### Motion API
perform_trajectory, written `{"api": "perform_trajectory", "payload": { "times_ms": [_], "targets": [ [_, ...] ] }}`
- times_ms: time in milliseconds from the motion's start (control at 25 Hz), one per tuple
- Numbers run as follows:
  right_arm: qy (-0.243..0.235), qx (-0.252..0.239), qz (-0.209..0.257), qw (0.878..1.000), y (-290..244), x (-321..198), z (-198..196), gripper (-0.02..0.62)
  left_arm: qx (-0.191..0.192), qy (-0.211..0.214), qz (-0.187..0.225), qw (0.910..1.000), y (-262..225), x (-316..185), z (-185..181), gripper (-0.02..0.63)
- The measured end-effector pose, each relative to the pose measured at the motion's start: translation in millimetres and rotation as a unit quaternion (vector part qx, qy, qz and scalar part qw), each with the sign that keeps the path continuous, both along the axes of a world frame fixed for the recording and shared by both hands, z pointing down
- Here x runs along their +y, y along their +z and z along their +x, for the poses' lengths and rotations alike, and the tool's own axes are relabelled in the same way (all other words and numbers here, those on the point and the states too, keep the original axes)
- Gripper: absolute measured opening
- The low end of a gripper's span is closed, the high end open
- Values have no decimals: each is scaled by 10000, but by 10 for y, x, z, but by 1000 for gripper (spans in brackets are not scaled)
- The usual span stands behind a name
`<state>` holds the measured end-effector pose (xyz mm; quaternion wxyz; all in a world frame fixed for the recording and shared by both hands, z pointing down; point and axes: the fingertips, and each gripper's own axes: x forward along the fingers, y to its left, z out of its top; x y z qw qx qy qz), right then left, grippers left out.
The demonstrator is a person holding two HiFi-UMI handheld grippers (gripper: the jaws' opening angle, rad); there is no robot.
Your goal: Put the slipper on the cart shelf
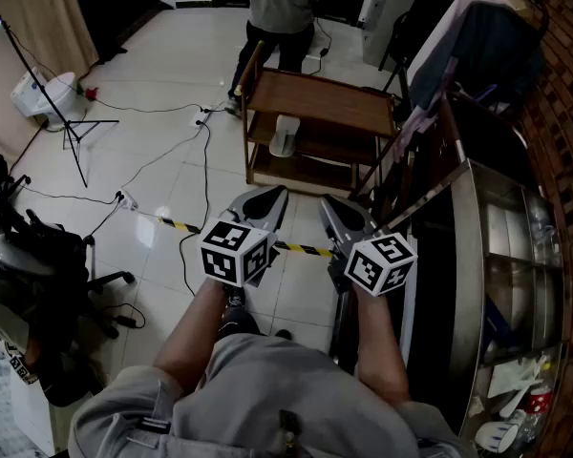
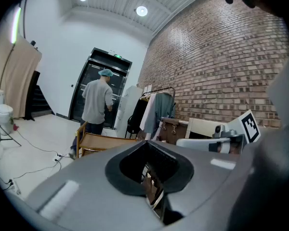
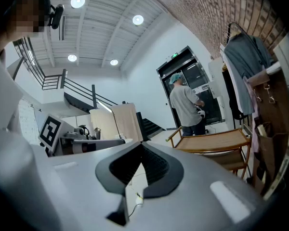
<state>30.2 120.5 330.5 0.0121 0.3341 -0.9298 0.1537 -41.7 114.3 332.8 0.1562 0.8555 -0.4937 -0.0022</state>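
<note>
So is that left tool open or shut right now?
Shut. In the left gripper view, the left tool has its two jaws meeting at the tips, with nothing held between them.

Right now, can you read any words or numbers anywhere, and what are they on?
Nothing is readable.
Two marker cubes: black-and-white square patterns, no letters.
Green sign over the door: too small to read.
White label at the head view's lower left: too blurred to read.
</note>
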Motion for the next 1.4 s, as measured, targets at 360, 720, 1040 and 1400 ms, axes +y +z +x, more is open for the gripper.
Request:
{"api": "perform_trajectory", "payload": {
  "times_ms": [360, 720, 1040, 1400],
  "targets": [
    [127, 165, -22, 9998, 51, -686, -645, -2, 13, 144, -74, 9999, 114, -689, -688, 8],
    [522, 292, -110, 9982, 15, -1381, -1072, -2, 38, 590, -144, 9981, 137, -1449, -1092, 8],
    [835, 405, -328, 9951, 191, -1920, -836, -2, -35, 748, -279, 9968, 355, -2114, -964, 8],
    [509, 371, -167, 9979, 386, -2753, -503, -2, -353, 414, -350, 9979, 550, -2806, -599, 8]
  ]
}}
